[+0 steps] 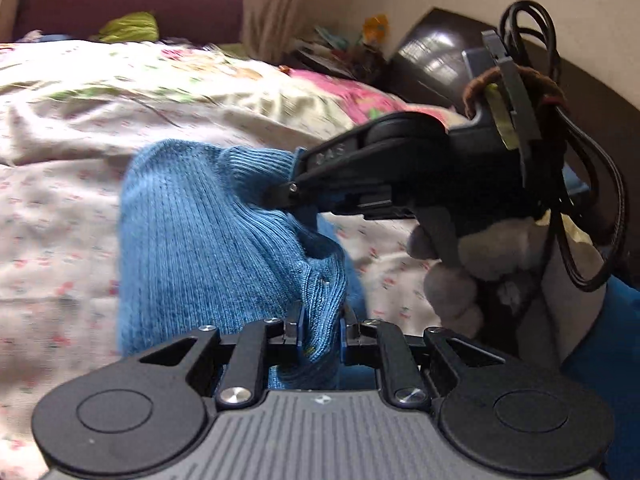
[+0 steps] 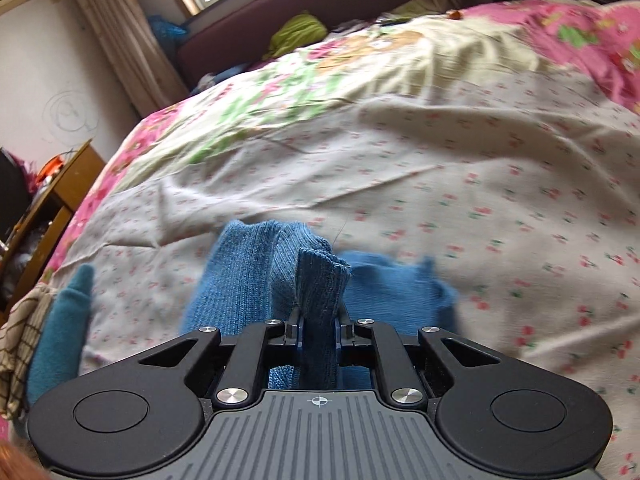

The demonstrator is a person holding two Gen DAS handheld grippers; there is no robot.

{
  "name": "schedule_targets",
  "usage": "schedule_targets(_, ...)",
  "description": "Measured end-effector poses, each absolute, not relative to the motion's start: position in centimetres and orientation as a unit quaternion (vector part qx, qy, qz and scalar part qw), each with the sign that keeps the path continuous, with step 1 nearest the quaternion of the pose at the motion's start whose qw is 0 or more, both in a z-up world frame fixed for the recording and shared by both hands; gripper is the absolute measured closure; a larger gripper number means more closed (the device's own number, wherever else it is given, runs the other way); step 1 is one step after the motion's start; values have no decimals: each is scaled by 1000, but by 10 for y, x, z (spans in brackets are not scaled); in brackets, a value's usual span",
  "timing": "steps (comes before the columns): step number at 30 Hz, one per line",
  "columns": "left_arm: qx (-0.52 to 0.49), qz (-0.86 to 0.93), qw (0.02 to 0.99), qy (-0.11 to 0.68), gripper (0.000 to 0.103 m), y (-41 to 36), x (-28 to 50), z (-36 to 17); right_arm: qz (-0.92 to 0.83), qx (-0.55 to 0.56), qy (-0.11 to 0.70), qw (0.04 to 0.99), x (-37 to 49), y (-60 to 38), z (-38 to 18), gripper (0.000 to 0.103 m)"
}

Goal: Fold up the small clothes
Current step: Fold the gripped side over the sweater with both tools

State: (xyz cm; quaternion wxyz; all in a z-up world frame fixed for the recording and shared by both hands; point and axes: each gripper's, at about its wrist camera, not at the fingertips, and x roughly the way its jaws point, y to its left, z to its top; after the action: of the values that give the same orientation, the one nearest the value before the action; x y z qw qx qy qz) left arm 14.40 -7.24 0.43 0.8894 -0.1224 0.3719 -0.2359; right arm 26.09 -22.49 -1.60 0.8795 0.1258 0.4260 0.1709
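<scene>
the blue ribbed knit garment [image 1: 192,232] hangs bunched above the floral bed sheet [image 1: 60,208], stretched between both grippers: left gripper [image 1: 320,326] pinches one edge, right gripper [image 1: 294,194] grips another.

L gripper [image 1: 320,326] – fingers [image 1: 295,322] pinched tight on a bunched edge of the blue knit garment [image 1: 208,232], pointing fwd, roughly level. R gripper [image 1: 294,190] comes in from the right of the garment, tilted slightly down, fingers clamped on another fold of it. The person's right hand [image 1: 448,276] – gloved, grey – wraps the R handle, index on the trigger, blue sleeve behind the wrist.
</scene>
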Motion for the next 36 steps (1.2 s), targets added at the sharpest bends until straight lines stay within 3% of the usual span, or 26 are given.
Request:
schedule_targets(14,-65,-246,881,399,73,-137,148,-13,171,130,427,878,263,-264,-39,90)
schedule_targets(18,-50,-255,875,410,69,-141,140,-18,163,150,427,876,257,-276,-40,84)
schedule_targets(23,-40,-279,869,406,58,-129,119,-6,137,139,401,895,241,-289,-25,84)
schedule_targets(30,-39,-275,882,380,57,-83,89,20,150,151,362,907,216,-290,-5,84)
schedule_targets(36,-44,-221,903,365,55,-59,104,24,178,138,394,891,194,-265,-25,84)
